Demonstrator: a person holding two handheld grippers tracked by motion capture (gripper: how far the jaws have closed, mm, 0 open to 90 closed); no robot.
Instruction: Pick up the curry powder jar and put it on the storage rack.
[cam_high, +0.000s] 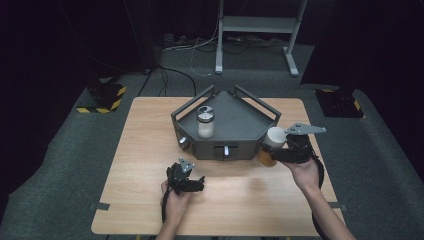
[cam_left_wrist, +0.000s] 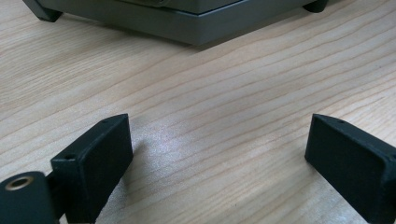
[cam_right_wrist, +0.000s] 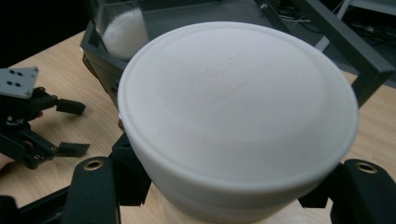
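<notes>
Your right claw (cam_high: 278, 148) is clamped around a jar with a white lid (cam_high: 270, 145), holding it tilted just off the right front corner of the grey tray (cam_high: 250, 122), toward the table's right edge. In the right gripper view the white lid (cam_right_wrist: 238, 107) faces the camera, with the two black jaws pressed against the jar's sides below the lid. In the high view the jar's lower part looks amber, and whether it touches the table (cam_high: 150, 165) cannot be told. Your left claw (cam_high: 197, 184) rests low over the table near the front edge, left of centre, with its jaws spread wide and nothing between them; the left gripper view shows bare wood grain (cam_left_wrist: 210, 116) between the two black jaws and the tray's base (cam_left_wrist: 187, 23) further ahead. The tray sits at the middle of the table toward the far edge, and inside it, by its left wall, a second jar (cam_high: 205, 122) with a silver lid and white contents stands upright. In the right gripper view that jar (cam_right_wrist: 122, 32) appears behind the white lid, and your left claw (cam_right_wrist: 70, 128) shows at the left, open over the table.
</notes>
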